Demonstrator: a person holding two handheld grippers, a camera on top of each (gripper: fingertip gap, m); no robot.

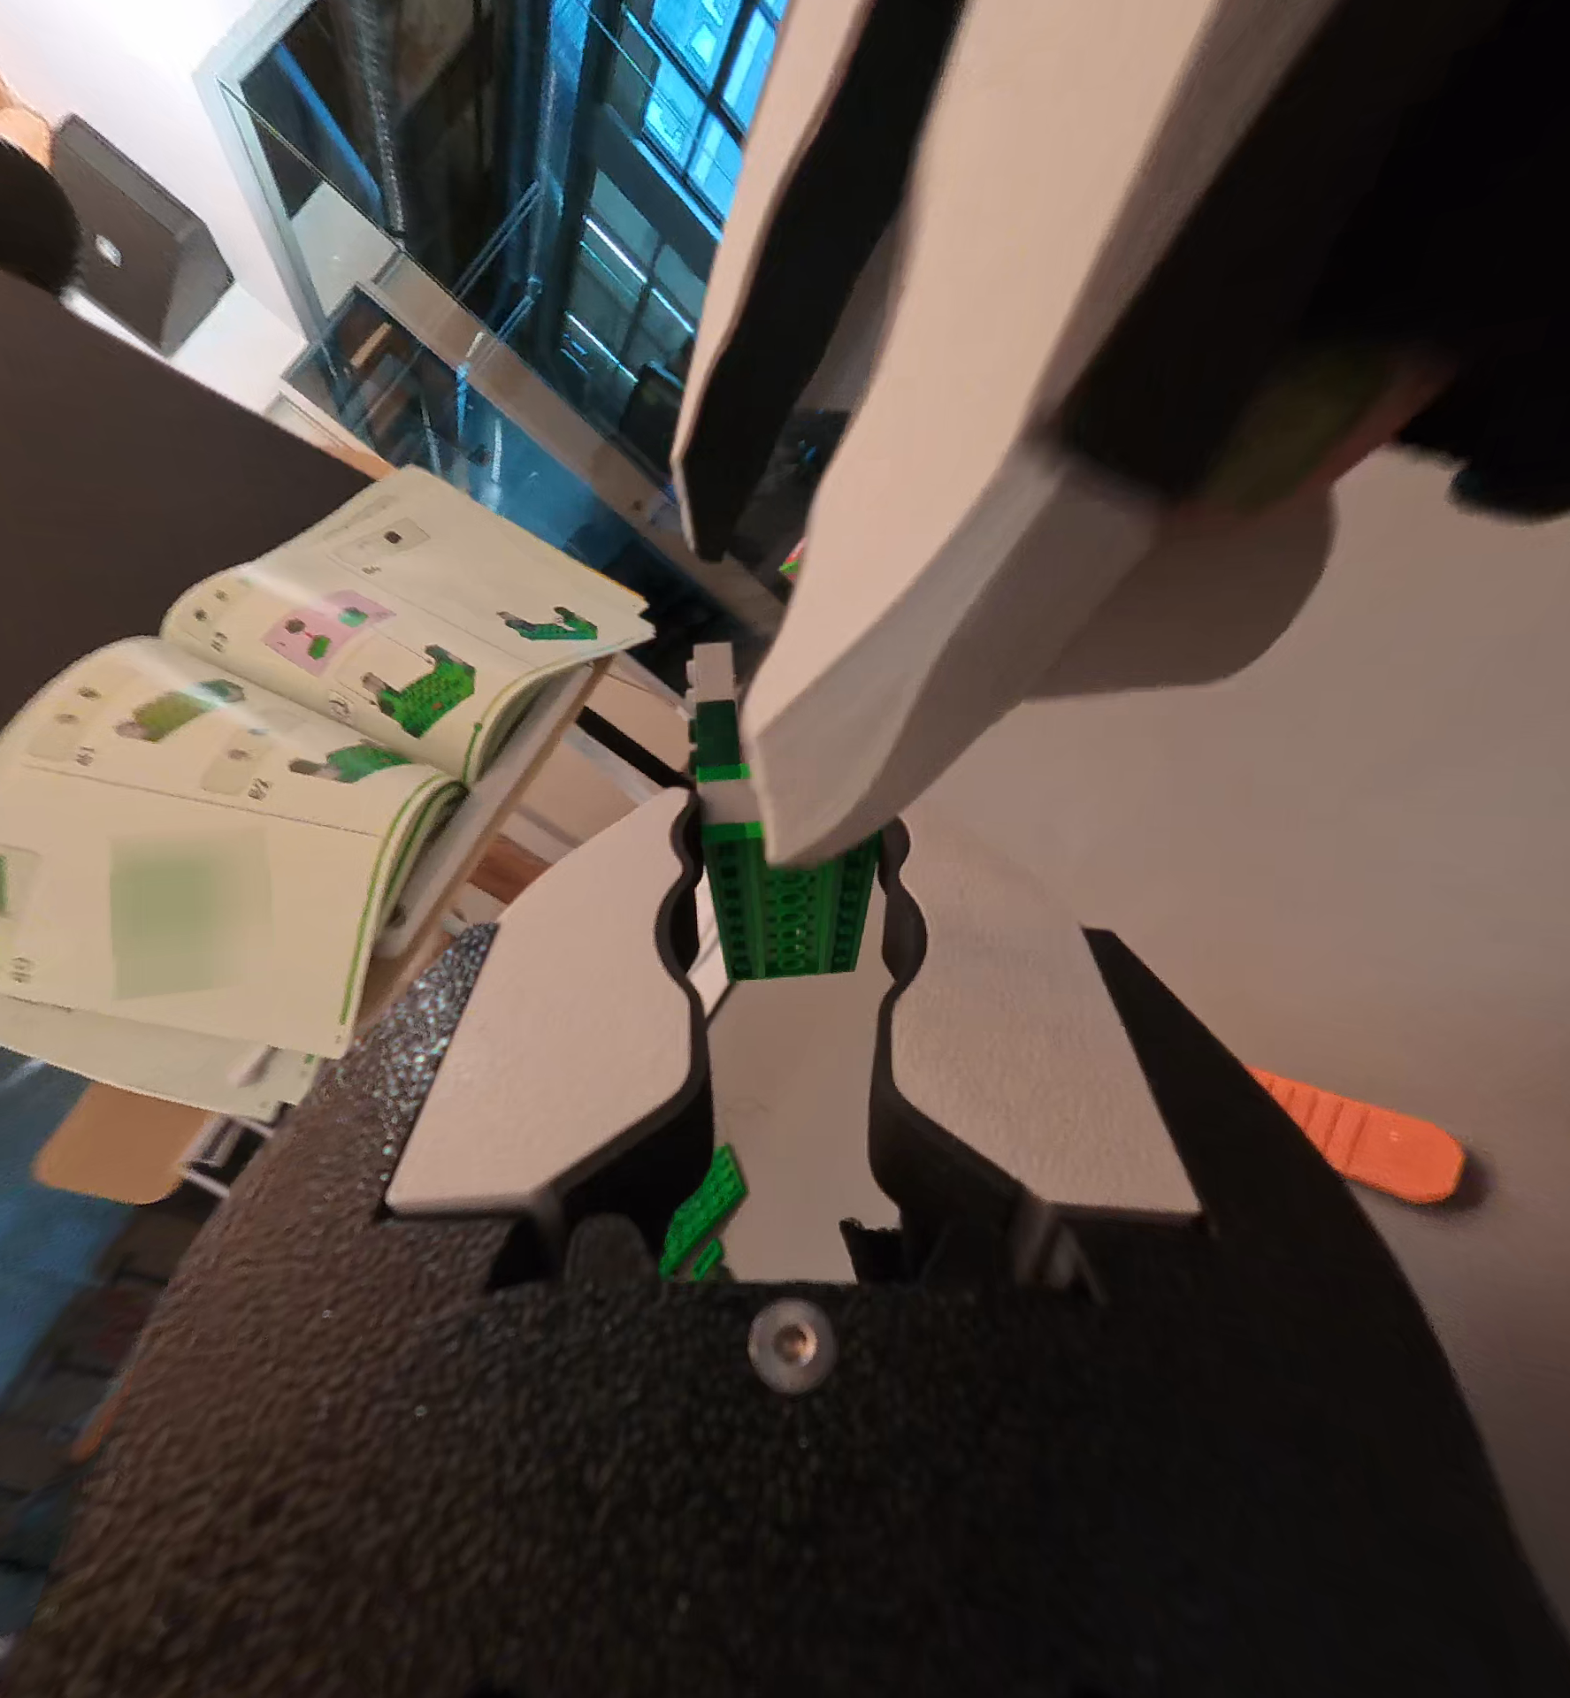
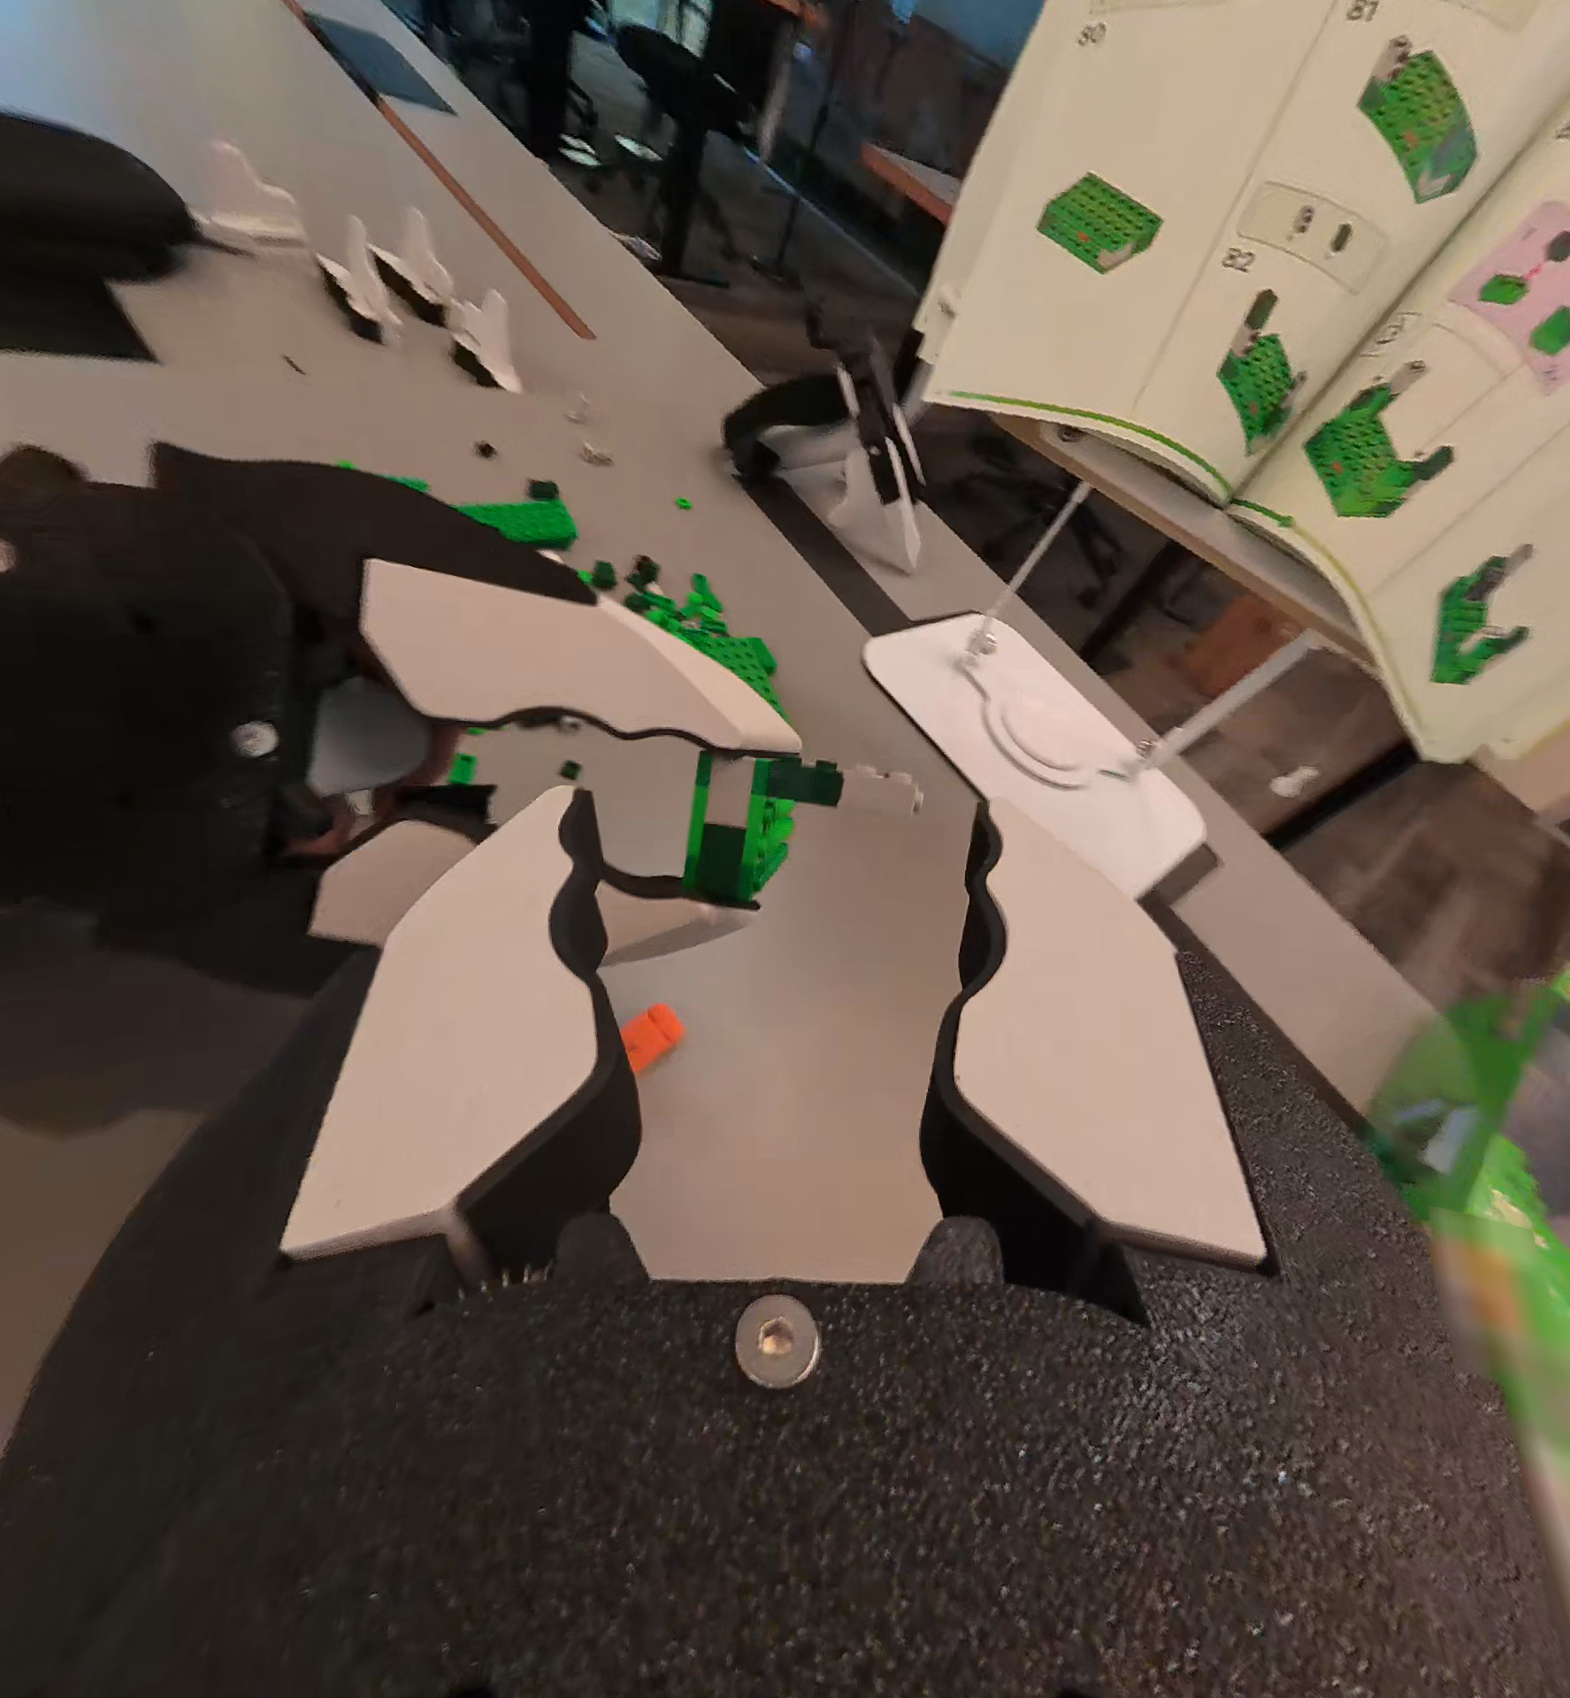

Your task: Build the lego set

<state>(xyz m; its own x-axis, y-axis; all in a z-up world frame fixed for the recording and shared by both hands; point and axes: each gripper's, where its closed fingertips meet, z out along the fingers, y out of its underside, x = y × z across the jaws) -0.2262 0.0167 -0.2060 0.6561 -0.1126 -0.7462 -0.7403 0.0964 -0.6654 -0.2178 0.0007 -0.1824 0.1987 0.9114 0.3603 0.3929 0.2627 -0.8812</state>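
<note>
My left gripper (image 1: pixel 785 882) is shut on a green lego assembly (image 1: pixel 790 919) with dark green and light grey parts at its far end. It holds the assembly above the grey table (image 1: pixel 1314 827). My right gripper (image 2: pixel 781 809) is open and empty. In the right wrist view the assembly (image 2: pixel 739 845) sits just ahead of its spread fingertips, clamped by the left gripper (image 2: pixel 735 827) coming from the left. In the left wrist view the right gripper (image 1: pixel 749 698) comes down from the upper right, and one fingertip (image 1: pixel 799 827) looks to be against the assembly's top.
The open instruction booklet (image 2: pixel 1314 276) rests on a stand with a white base (image 2: pixel 1029 717). Loose green bricks (image 2: pixel 698 625) lie on the table behind the left gripper. An orange brick separator (image 2: pixel 652 1034) lies below the grippers. Spare white gripper fingers (image 2: pixel 395 266) stand farther back. Both grippers' tips are close together, under 4 cm apart. The orange brick separator (image 2: pixel 652 1034) lies around 10 cm away from my left fingertips.
</note>
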